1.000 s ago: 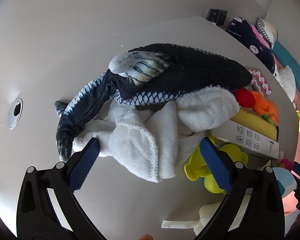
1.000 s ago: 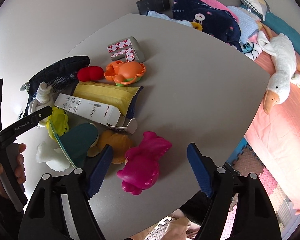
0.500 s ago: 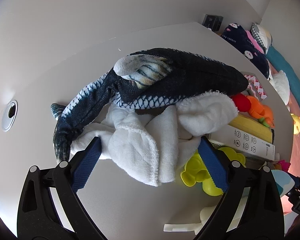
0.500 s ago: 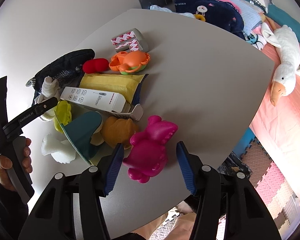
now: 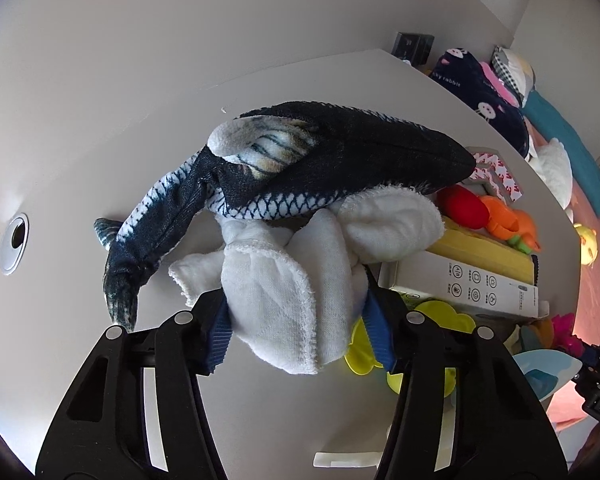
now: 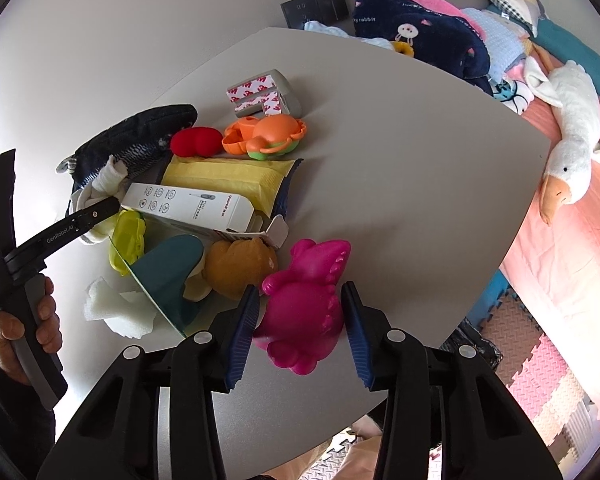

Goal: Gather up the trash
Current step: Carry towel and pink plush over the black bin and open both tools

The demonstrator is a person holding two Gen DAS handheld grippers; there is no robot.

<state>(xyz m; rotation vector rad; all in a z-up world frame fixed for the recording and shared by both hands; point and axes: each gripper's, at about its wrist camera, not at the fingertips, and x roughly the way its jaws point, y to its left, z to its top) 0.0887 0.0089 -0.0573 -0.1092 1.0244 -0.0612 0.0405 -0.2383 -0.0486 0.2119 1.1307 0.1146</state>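
My left gripper [image 5: 298,330] is shut on a crumpled white cloth [image 5: 300,280] that lies against a dark blue plush fish [image 5: 340,156] on the grey table [image 5: 100,160]. My right gripper [image 6: 300,334] is shut on a magenta plastic toy [image 6: 304,300] near the table's front edge. A white carton [image 6: 192,204], a yellow packet [image 6: 228,178], a teal card [image 6: 168,276] and white foam [image 6: 116,308] lie in the pile. The left gripper shows in the right wrist view [image 6: 100,210], on the cloth [image 6: 108,176].
An orange toy [image 6: 268,134], red toy [image 6: 196,142], yellow-green toy [image 6: 128,236], orange plush [image 6: 236,264] and taped grey block [image 6: 264,96] crowd the left half of the table. A bed with a goose plush [image 6: 568,120] and blankets lies to the right. A cable hole [image 5: 14,242] is at the far left.
Both grippers have closed: the left one moved forward and clamped the white cloth, the right one moved in and clamped the magenta toy.
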